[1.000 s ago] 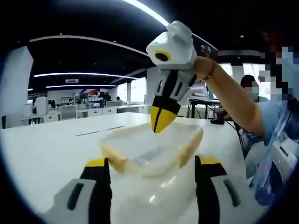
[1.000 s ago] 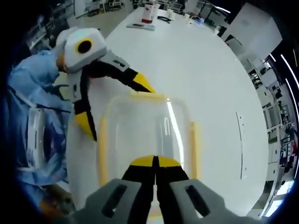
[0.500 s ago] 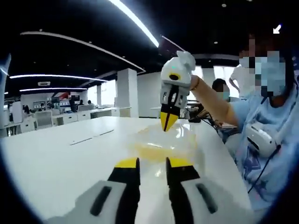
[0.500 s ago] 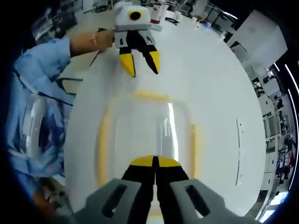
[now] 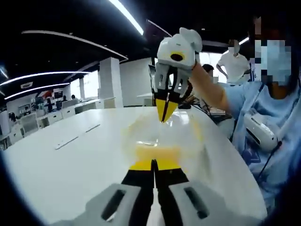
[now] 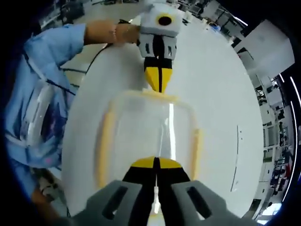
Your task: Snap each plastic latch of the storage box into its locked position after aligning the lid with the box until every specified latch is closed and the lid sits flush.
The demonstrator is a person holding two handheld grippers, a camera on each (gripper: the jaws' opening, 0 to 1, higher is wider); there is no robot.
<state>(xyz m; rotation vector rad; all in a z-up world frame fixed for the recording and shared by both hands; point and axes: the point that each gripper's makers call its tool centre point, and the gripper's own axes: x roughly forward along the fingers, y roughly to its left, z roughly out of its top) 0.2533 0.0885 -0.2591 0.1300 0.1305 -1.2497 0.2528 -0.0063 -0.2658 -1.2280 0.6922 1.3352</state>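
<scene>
Open-plan office, long white table. Clear plastic storage box with yellow latches between both grippers, long axis running jaw to jaw. Left gripper at near end latch, right gripper at opposite end; both jaws closed, empty.

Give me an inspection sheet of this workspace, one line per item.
Surface: large white table, mostly bare.
Job's things: clear plastic storage box with yellow latches, lid on it, standing on the table; whether the latches are locked cannot be told.
Clutter: thin flat strips lying on the table away from the box; small items at the table's far end, too small to name.
Grippers: left tongs shut, tips at one end of the box; right tongs shut, at the opposite end.
Cables: a dark cable near the person's forearm.
Surroundings: open office with desks, ceiling light strips, people standing behind.
</scene>
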